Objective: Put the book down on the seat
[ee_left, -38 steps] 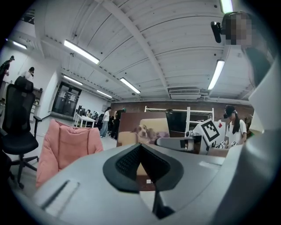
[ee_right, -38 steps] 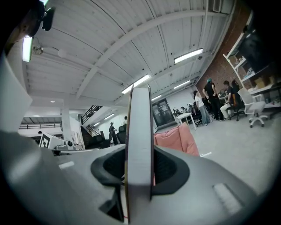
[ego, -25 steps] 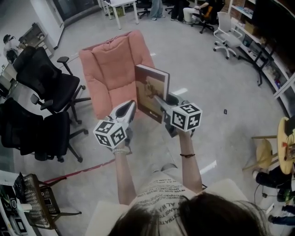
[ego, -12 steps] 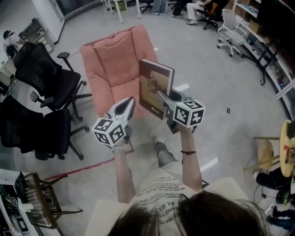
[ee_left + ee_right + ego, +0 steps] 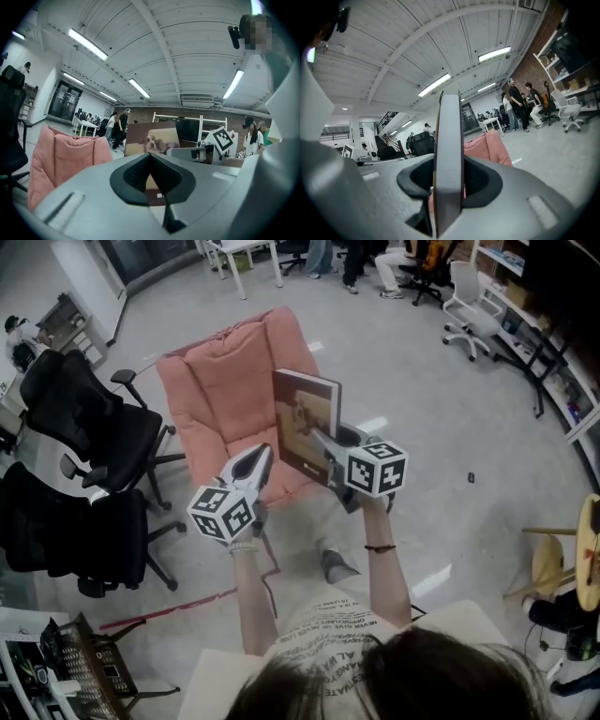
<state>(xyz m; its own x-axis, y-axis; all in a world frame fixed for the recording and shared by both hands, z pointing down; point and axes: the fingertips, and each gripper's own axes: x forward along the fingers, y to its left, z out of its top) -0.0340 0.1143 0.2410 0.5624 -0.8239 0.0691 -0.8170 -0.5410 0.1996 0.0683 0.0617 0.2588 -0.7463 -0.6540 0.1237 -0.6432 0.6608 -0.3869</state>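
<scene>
Right gripper (image 5: 325, 442) carried book (image 5: 305, 418) nearer seat (image 5: 223, 395).

The whole floor slides down the head view as the person steps forward. The pink armchair (image 5: 225, 381) now sits lower and closer. Its front edge reaches down past the tip of the left gripper (image 5: 261, 454), where a second ago it ended about level with that tip. The book (image 5: 302, 418) in the right gripper (image 5: 323, 442) now covers more of the seat's right side, not just the chair's right edge. A shoe (image 5: 337, 568) has appeared on the floor between the forearms, low in the middle. At the left, the black office chairs (image 5: 94, 423) drop down the frame. The wire rack (image 5: 89, 676) sinks toward the lower left corner, and the round table (image 5: 591, 554) slips farther off the right edge.
</scene>
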